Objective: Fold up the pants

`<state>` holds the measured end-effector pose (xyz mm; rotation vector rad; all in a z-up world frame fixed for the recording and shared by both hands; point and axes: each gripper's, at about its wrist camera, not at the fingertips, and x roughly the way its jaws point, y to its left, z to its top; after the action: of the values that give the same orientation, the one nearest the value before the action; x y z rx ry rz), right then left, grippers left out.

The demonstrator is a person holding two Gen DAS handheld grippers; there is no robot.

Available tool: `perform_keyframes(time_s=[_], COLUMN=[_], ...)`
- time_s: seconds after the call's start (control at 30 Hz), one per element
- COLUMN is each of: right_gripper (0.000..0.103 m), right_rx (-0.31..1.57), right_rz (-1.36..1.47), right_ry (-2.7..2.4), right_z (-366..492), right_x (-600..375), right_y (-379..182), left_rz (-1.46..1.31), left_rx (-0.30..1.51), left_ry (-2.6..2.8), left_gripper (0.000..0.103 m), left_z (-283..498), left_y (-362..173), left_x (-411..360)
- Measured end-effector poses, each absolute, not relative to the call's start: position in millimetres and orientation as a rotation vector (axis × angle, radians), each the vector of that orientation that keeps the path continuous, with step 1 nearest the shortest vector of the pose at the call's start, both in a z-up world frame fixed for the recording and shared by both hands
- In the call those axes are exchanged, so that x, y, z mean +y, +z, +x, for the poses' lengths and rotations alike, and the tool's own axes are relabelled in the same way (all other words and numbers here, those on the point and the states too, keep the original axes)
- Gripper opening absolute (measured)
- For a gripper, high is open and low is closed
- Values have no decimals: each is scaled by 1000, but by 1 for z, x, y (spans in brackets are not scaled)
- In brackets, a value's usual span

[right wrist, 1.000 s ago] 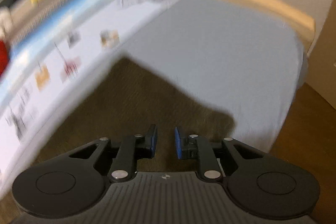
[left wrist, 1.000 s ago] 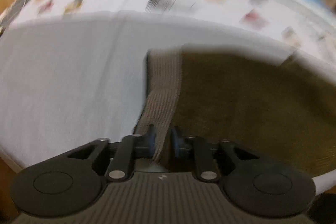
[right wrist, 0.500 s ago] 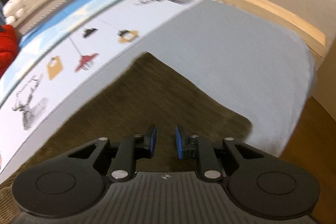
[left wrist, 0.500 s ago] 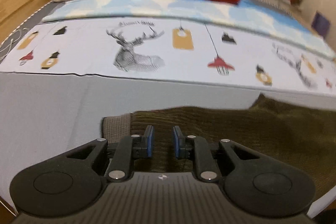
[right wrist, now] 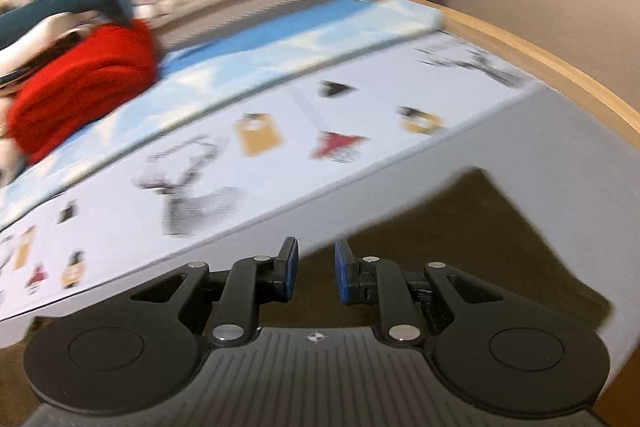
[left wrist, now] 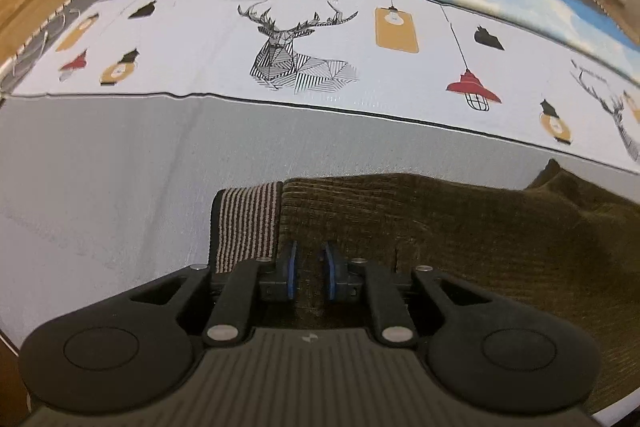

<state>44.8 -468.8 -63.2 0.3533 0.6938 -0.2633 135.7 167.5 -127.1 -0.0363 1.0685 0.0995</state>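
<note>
I see a bed [left wrist: 120, 187] under a grey sheet, with a printed cover [left wrist: 304, 47] lying across its far half. The pants [left wrist: 460, 227] lie flat on the grey sheet at the near edge, dark olive and ribbed like corduroy, reaching away to the right. I judge them soft, limp and fairly light; the cloth should drape and slide a little on the sheet, though the ribbing gives the pads some bite. The striped waistband [left wrist: 246, 223] at their left end is thicker and firmer, so I would take hold there, or at the hem corners on the right.

My left gripper [left wrist: 308, 275] hovers over the cloth just right of the waistband; its fingers have just been closing to a narrow gap, with nothing pinched. My right gripper [right wrist: 316, 275] hangs above the far right corner of the pants, fingers slightly apart, empty.
</note>
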Motion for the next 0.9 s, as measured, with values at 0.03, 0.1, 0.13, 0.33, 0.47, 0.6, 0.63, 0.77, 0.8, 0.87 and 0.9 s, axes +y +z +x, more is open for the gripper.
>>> perform_keyframes(time_s=[0.03,0.1,0.13,0.33,0.47,0.6,0.63,0.77,0.8,0.87,0.9], right_gripper=[21,21,21,21,21,27,31,44,44,44,44], right_rx=[688,679,679,749,852,915,925,973,988,1040,1070], right_rz=[346,327,317,304,272,203,197,183,184,203,209], right_ry=[-229,-145,-98,186,316,396,411,431,429,429,430], right_z=[52,67,75,127,157,179,183,207,211,223,228], right_x=[-457,-429,-414,-322,-258,-198,-185,-154,-150,-146,-146], right_y=[-60,-55,-53,-58,-73,-91,-95,-115,-121,-135,-142], left_rz=[-50,-49,-30,14,2,2,6,27,27,16,8], left_rx=[1096,1137,1132,1128,1128,1129,1128,1123,1123,1124,1125], left_ry=[97,97,94,95,86,68,63,41,36,28,25], left_gripper=[16,16,16,16,16,16,16,16,16,16,16], left_z=[138,140,140,139,139,140,140,139,139,139,140], left_y=[-130,-138,-138,-139,-139,-140,-140,-141,-141,-141,-141], left_x=[168,170,169,163,166,168,168,168,168,170,171])
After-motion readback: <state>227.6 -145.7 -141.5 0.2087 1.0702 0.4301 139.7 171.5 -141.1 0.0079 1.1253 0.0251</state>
